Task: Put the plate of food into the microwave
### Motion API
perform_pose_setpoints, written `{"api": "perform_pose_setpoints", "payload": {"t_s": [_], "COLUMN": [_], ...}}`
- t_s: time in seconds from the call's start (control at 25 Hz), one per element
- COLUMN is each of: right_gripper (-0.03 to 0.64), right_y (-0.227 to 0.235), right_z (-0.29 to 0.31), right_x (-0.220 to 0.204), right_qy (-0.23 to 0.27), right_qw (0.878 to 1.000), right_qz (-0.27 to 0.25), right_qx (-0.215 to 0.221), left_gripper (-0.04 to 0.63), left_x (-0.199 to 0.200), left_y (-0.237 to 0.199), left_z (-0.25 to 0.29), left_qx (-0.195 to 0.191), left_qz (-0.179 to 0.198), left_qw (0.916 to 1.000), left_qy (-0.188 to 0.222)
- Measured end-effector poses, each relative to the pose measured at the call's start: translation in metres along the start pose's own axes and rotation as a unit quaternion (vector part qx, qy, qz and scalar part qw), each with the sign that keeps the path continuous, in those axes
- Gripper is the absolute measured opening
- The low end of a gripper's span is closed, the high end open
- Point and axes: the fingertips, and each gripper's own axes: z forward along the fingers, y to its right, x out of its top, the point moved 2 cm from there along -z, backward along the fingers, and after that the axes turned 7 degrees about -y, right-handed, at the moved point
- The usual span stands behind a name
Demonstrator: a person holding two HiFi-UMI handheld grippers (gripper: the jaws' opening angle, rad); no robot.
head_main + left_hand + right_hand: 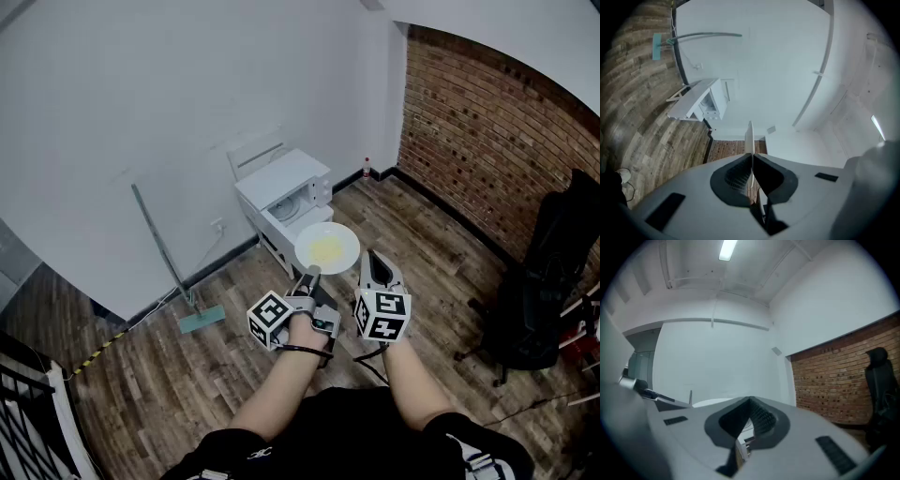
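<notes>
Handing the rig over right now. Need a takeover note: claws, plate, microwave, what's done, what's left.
Left claw: shut on the rim of the plate, which is held out in front, roughly level.
Right claw: shut, empty, just right of the plate.
Food: yellow, in the middle of the plate.
Microwave: white, on a low white stand by the wall, ahead past the plate. The door looks open, but I can't be sure from here.
Done: plate is picked up.
Left: approach, confirm the door is open, slide the plate in, release.
</notes>
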Motion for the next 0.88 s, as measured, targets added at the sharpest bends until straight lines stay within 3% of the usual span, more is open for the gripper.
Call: {"api": "perform_pose_setpoints", "payload": {"t_s": [0.88], "right_gripper": [0.006], "right_y": [-0.008], "right_z": [-0.021], "right_x": [-0.013], "right_qy": [0.0], "right_qw": [1.0], "right_qz": [0.015], "right_qx": [0.001], "left_gripper": [0.014], "left_x": [-0.01], "left_y": [-0.003], "left_z": [-0.017], "left_qx": [-0.007], "left_qz": [-0.006], "left_qw": [0.9998], "left_qy": [-0.015]}}
